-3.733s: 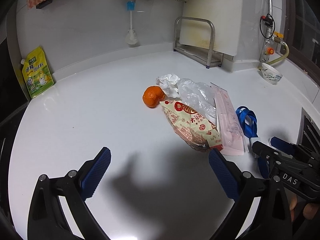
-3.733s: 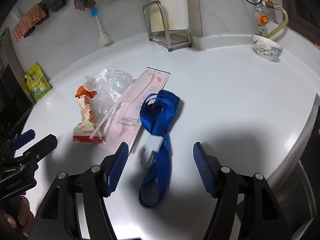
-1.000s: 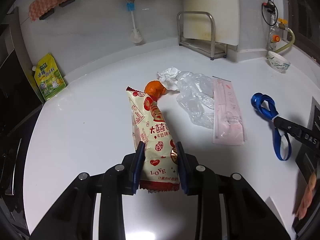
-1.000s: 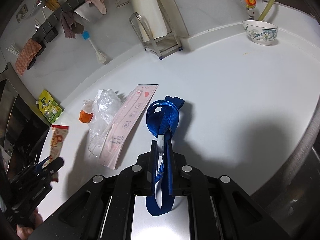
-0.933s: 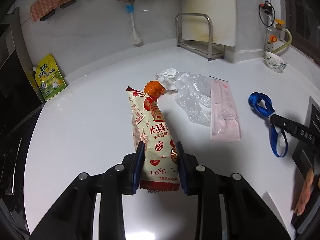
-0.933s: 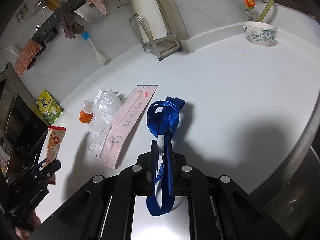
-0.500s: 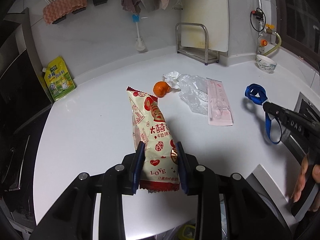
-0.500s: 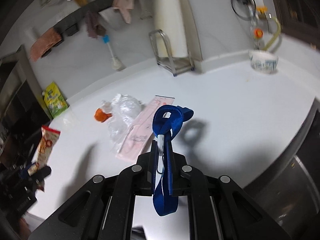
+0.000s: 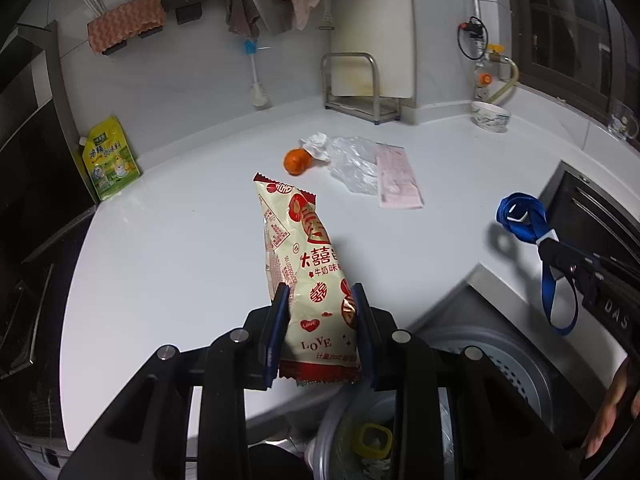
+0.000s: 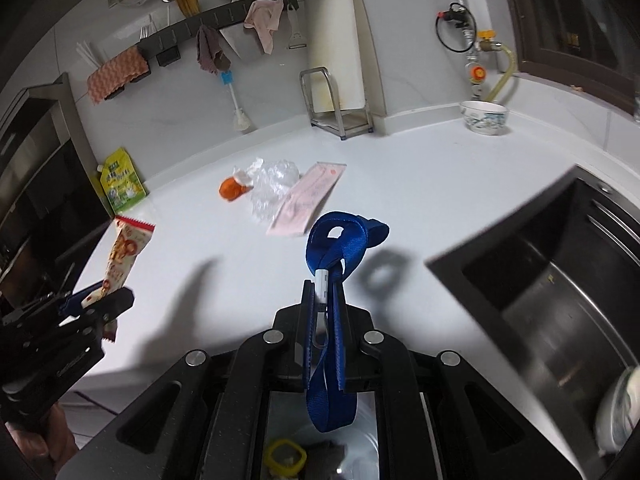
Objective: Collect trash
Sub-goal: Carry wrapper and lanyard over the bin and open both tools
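Blue pads of the left gripper (image 9: pixel 320 332) are clamping the lower end of a cream-and-red snack wrapper (image 9: pixel 308 268), which is sticking up and away from the jaws, clear of the white bench (image 9: pixel 168 240). The right gripper (image 10: pixel 323 312) is pinching a blue lanyard strap (image 10: pixel 340 248) between nearly closed jaws, one loop standing above them and another hanging below. Under both grippers a bin (image 9: pixel 500 364) with a yellow scrap inside is showing, so these two pieces look close to being dropped, though neither is released yet. Further out on the bench the rest is waiting: an orange (image 9: pixel 297 161), a crumpled white tissue (image 9: pixel 316 145) touching it, a clear plastic bag (image 9: pixel 354 162) beside that, and a pink flat packet (image 9: pixel 398 176) along the bag's far side, all well apart from both grippers. I am judging the job under half done.
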`<control>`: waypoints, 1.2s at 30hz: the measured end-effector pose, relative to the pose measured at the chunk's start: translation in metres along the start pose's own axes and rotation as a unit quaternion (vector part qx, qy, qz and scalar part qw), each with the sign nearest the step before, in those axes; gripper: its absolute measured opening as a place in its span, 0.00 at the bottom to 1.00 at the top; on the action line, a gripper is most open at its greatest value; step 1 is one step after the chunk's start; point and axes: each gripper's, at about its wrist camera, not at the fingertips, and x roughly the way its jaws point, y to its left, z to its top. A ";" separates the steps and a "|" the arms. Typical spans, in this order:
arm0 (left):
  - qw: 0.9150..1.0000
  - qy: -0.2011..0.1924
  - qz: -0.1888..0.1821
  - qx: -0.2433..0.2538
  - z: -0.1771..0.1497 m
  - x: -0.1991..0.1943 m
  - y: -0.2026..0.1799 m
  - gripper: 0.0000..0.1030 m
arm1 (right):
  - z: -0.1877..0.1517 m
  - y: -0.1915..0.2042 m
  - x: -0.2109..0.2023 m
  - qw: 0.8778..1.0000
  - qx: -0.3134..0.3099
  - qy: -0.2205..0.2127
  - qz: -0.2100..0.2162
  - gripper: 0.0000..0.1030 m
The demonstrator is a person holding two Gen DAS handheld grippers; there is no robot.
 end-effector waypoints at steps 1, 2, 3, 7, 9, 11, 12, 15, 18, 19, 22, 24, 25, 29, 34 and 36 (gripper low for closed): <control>1.000 0.000 -0.006 0.002 -0.005 -0.002 -0.002 0.30 | -0.008 0.002 -0.005 1.000 0.005 0.000 -0.004 0.09; 1.000 0.001 -0.012 0.004 -0.010 -0.004 -0.004 0.30 | -0.018 0.003 -0.011 1.000 0.014 0.002 -0.005 0.09; 1.000 0.001 -0.017 0.006 -0.014 -0.006 -0.006 0.30 | -0.025 0.005 -0.015 1.000 0.020 0.003 -0.006 0.09; 0.999 0.004 -0.039 0.019 -0.035 -0.016 -0.014 0.30 | -0.057 0.008 -0.034 0.999 0.053 0.007 -0.012 0.09; 0.999 0.002 -0.046 0.026 -0.045 -0.022 -0.018 0.30 | -0.074 0.008 -0.042 0.997 0.068 0.011 -0.016 0.08; 0.998 0.001 -0.053 0.034 -0.057 -0.028 -0.021 0.30 | -0.089 0.009 -0.046 0.997 0.076 0.026 -0.017 0.09; 0.998 0.002 -0.059 0.035 -0.061 -0.030 -0.021 0.30 | -0.093 0.010 -0.048 0.997 0.075 0.031 -0.020 0.08; 0.996 0.008 -0.074 0.040 -0.076 -0.032 -0.025 0.30 | -0.108 0.017 -0.053 0.997 0.062 0.043 -0.031 0.08; 0.995 0.016 -0.083 0.048 -0.086 -0.032 -0.030 0.30 | -0.118 0.021 -0.055 0.996 0.058 0.054 -0.033 0.09; 0.995 0.018 -0.085 0.052 -0.090 -0.032 -0.032 0.30 | -0.121 0.020 -0.055 0.996 0.062 0.058 -0.030 0.09; 0.993 0.026 -0.091 0.064 -0.098 -0.030 -0.037 0.30 | -0.127 0.020 -0.054 0.995 0.070 0.067 -0.026 0.08; 0.992 0.032 -0.097 0.068 -0.102 -0.029 -0.038 0.30 | -0.128 0.023 -0.054 0.995 0.066 0.068 -0.029 0.08; 0.992 0.035 -0.099 0.070 -0.104 -0.029 -0.039 0.30 | -0.129 0.025 -0.054 0.995 0.063 0.067 -0.029 0.08; 0.991 0.040 -0.104 0.071 -0.106 -0.029 -0.039 0.32 | -0.129 0.029 -0.055 0.996 0.056 0.067 -0.030 0.09; 0.992 0.035 -0.104 0.069 -0.106 -0.032 -0.039 0.34 | -0.128 0.030 -0.056 0.996 0.058 0.066 -0.029 0.09; 0.992 0.034 -0.103 0.068 -0.106 -0.034 -0.040 0.37 | -0.128 0.029 -0.057 0.996 0.059 0.065 -0.030 0.09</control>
